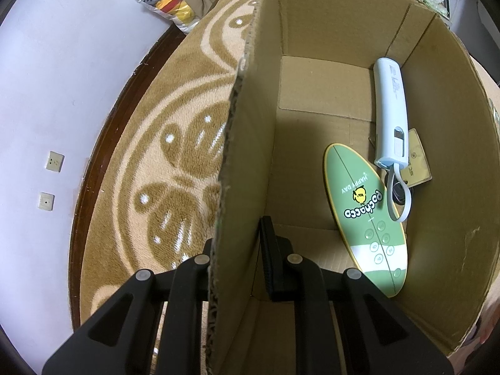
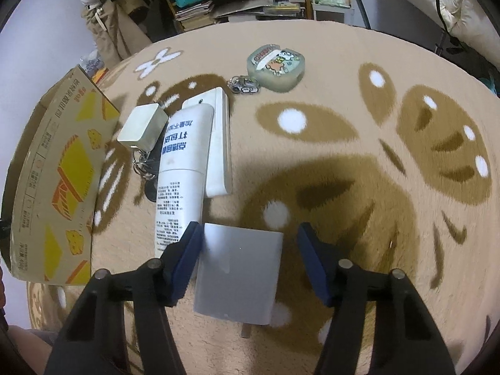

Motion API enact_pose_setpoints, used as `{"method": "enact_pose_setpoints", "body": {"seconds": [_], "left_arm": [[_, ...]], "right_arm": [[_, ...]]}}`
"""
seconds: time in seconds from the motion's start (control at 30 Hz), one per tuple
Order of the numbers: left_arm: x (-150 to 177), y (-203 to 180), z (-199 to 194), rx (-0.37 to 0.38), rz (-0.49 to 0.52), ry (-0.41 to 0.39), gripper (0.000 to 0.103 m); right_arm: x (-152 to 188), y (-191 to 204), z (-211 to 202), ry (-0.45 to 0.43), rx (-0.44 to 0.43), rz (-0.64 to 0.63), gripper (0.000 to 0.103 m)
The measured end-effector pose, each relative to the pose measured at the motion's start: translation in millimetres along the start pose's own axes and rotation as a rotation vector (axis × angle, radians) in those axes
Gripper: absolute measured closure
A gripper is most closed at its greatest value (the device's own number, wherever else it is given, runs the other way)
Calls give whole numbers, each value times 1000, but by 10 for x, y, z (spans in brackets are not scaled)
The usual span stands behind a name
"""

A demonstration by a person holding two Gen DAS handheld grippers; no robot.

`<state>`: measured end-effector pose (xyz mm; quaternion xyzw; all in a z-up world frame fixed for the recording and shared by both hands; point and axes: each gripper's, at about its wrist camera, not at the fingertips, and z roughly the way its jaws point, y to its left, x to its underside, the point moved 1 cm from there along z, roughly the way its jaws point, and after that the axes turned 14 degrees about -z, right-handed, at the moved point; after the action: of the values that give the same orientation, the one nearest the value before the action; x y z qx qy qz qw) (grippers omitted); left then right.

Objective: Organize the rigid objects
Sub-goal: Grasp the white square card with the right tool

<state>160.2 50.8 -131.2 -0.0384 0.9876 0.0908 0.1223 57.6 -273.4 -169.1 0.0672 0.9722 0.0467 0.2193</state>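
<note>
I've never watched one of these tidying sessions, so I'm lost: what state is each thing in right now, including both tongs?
Left tongs: shut on the cardboard box wall.
Cardboard box: open-topped, partly filled.
Green remote: lying in the box.
White power bank: in the box.
Right tongs: open, astride the grey charger.
Grey charger: flat on the rug, not gripped.
White tube: lying on the rug.

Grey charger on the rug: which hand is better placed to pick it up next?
Right. The right gripper straddles the grey charger, jaws open; the left gripper is shut on the cardboard box wall.
</note>
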Motion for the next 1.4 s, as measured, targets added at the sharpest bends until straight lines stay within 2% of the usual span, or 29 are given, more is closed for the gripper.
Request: {"method": "enact_pose_setpoints", "body": {"seconds": [0.33,0.47,0.57,1.4], "left_arm": [[-1,-6,2,2,-2,3,88],[-2,-14,-2,-2,3,0,88],[-1,-19,-3,-2,2,0,88],[-2,-21,-3,1,-1,3,88]], "right_arm": [[62,62,79,37,34,-25,39],[96,55,91,26,35,-16,39],[98,77,91,22,48,-31,43],[76,108,17,-18,72,-39,44]]}}
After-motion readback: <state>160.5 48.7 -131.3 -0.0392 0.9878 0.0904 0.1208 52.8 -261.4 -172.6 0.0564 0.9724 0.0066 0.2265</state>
